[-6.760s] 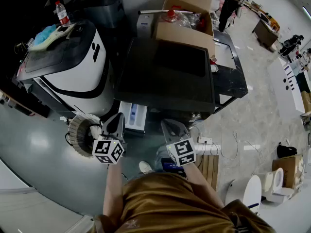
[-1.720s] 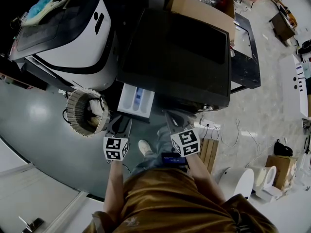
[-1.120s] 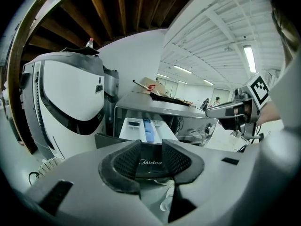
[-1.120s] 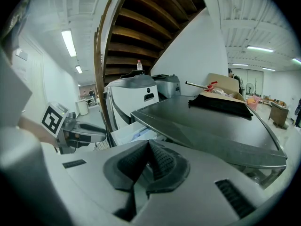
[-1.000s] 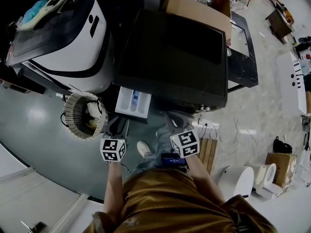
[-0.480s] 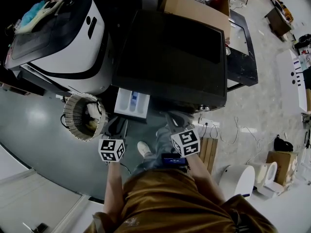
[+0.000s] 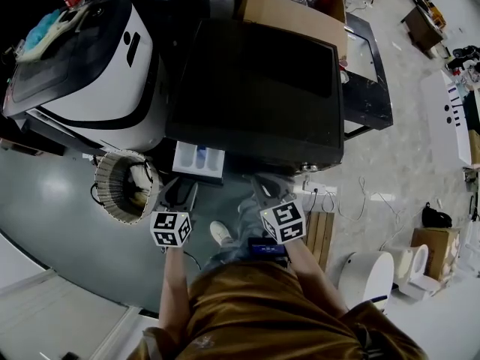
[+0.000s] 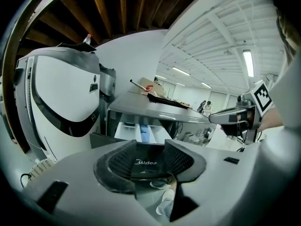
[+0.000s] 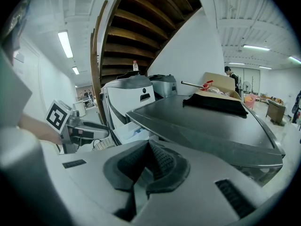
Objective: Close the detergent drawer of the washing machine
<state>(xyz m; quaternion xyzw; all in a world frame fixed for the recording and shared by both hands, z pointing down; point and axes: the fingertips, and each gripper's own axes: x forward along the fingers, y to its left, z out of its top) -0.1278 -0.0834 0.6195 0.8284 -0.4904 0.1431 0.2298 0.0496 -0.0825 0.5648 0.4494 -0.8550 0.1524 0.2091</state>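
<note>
The white detergent drawer sticks a short way out of the front of the dark-topped washing machine. My left gripper sits just in front of it. In the left gripper view the jaws are opening; the drawer's dark front panel shows in the gap of the left gripper, and the pads do not press on it. The drawer's white compartments lie beyond. My right gripper hangs to the right, before the machine's front. Its pads meet in the right gripper view, with nothing held by the right gripper.
A white and black appliance stands left of the machine, with a round wicker basket on the floor before it. A cardboard box rests behind. Cables and a power strip lie at the right. The person's shoe is below the grippers.
The drawer has slid further into the machine and sticks out less than a second ago. Both grippers stay about where they were.
</note>
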